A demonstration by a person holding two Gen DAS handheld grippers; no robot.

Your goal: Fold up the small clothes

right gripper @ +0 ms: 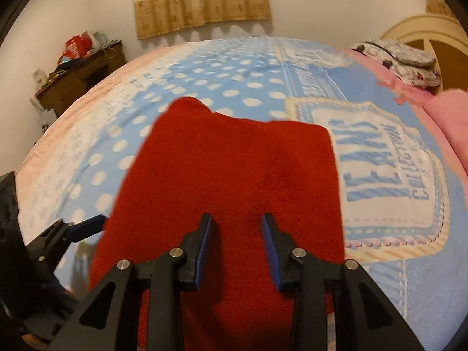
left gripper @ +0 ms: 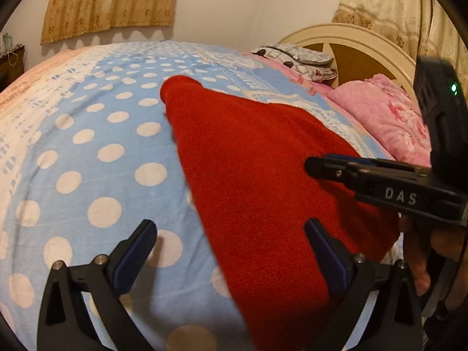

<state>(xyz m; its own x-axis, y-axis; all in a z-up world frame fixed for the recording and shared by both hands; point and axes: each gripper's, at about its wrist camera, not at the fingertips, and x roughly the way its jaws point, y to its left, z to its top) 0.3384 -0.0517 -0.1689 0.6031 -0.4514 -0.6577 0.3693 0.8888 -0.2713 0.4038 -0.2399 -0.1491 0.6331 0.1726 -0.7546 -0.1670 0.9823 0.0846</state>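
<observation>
A: We log the red fleece garment [right gripper: 228, 175] lying flat on the polka-dot blanket [left gripper: 96, 152], near the middle of the bed, one narrow end reaching toward the far edge.

B: Our left gripper [left gripper: 231, 242] stands with fingers spread wide, holding nothing; its right finger [left gripper: 324, 251] is over the garment's near edge, its left finger over bare blanket.

A: Right gripper [right gripper: 236, 234]: fingers parted with a gap between them, nothing clamped, over the garment's near end.

B: We note pink pillows [left gripper: 389, 117] by the headboard [left gripper: 351, 38], and a cluttered wooden table [right gripper: 79, 79] beyond the bed's far corner.
</observation>
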